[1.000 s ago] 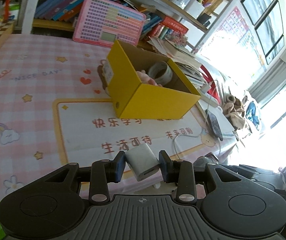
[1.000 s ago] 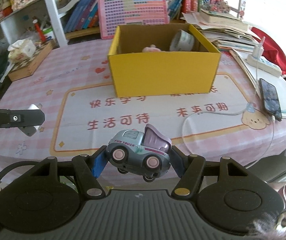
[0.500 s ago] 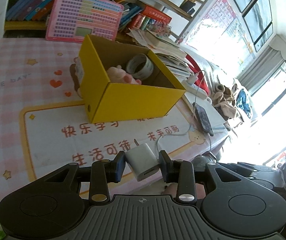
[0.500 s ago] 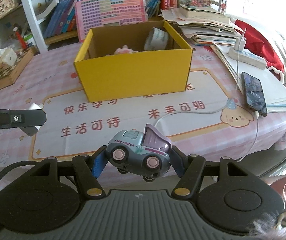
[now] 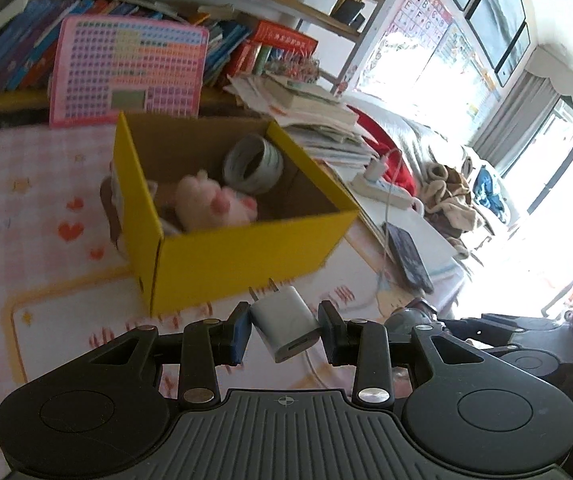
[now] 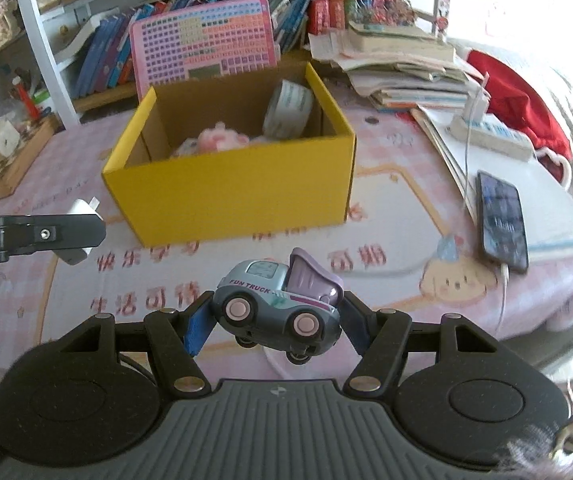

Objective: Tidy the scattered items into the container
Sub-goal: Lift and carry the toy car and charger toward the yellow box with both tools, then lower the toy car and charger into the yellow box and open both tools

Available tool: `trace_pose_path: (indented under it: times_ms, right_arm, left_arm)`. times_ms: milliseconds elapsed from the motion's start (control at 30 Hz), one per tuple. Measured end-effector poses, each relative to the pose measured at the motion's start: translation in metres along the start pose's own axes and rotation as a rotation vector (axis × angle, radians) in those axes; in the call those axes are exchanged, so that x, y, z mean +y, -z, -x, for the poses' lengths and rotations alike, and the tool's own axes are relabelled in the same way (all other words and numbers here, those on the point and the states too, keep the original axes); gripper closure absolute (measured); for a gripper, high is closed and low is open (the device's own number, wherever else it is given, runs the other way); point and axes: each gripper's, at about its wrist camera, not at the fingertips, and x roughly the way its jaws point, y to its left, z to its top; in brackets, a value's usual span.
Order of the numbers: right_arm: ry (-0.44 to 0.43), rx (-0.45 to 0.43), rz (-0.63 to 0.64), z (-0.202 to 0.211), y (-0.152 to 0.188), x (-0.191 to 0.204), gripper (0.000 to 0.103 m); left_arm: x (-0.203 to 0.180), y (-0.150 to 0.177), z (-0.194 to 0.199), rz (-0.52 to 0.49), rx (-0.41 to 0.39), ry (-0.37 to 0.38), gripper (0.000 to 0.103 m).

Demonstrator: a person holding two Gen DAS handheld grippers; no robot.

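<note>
Yellow box sits ahead of both loaded tools, the left gripper pinching a tilted white charger and the right gripper clamping a toy truck, so either could clip the box's near wall or slip out short.

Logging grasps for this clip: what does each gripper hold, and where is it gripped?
Left gripper: small white plastic wall charger, by its flat sides. Right gripper: grey-and-purple toy truck, by its front and rear ends.
</note>
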Motion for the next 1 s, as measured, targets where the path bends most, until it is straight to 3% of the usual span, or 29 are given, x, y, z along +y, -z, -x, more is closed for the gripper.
trace_pose_path:
  times_ms: [600, 867, 1000]
  right_arm:
    - [-0.158, -0.112, 0.196, -0.054, -0.114, -0.011, 0.039]
    - [-0.153, -0.084, 0.369, -0.101, -0.141, -0.007, 0.039]
    - [-0.157, -0.018, 0.472, -0.132, -0.151, -0.001, 0.039]
  left_arm:
    - [0.008, -0.068, -0.049, -0.034, -0.083, -0.190, 0.068]
    - [0.014, -0.090, -0.085, -0.072, -0.050, -0.267, 0.068]
    - [0.017, -0.107, -0.108, -0.112, -0.027, -0.311, 0.068]
